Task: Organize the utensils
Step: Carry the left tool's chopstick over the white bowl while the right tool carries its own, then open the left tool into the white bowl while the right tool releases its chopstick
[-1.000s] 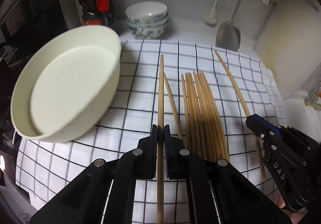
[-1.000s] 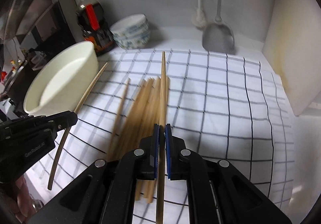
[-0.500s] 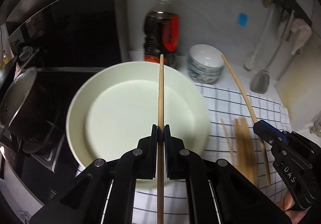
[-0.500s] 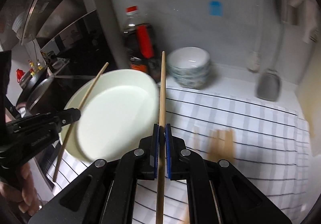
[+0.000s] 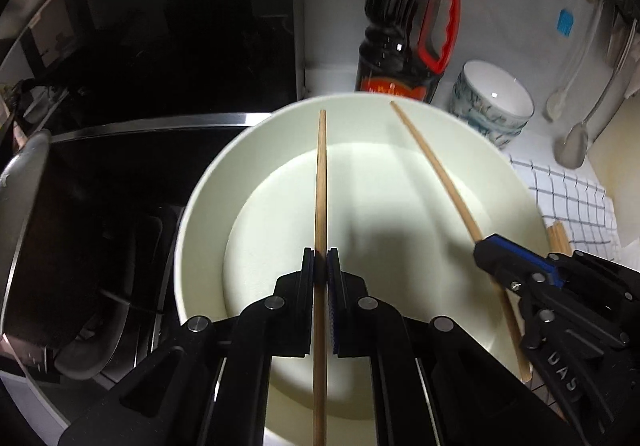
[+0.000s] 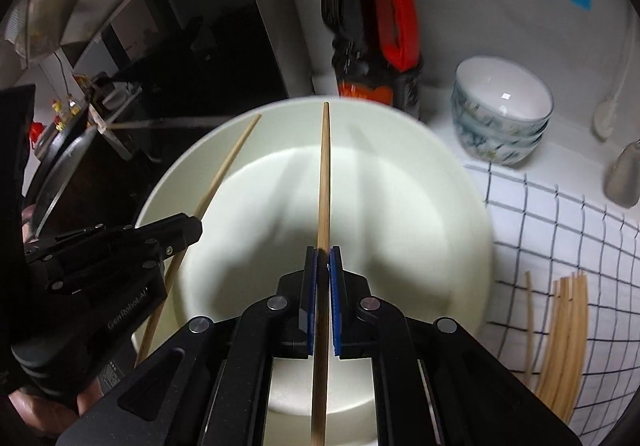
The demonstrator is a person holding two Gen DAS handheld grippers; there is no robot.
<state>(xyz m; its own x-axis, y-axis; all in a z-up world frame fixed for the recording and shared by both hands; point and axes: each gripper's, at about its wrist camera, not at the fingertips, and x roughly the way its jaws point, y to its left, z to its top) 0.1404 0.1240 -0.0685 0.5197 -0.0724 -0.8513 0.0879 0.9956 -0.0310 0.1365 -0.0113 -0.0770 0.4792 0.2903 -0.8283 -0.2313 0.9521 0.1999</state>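
Each gripper, left gripper [image 5: 321, 264] and right gripper [image 6: 323, 262], pinches one chopstick [image 5: 320, 182] pointing forward, right above the bowl [image 5: 208, 182] below.

Open room above the cream basin; clutter behind and to both sides

The wide cream basin [image 5: 208, 206] lies open on top, its flat floor bare, and both grippers hang over it, each with its jaws closed on a chopstick: the left gripper [image 5: 321, 266] near the middle, the right gripper [image 5: 486, 246] towards the right rim, well apart. Behind the far rim stand a dark sauce bottle [image 5: 408, 26] and stacked bowls [image 5: 494, 102]; a metal pot [image 5: 20, 226] crowds the left, and loose chopsticks [image 6: 564, 334] lie on the checked cloth [image 6: 560, 214] to the right.
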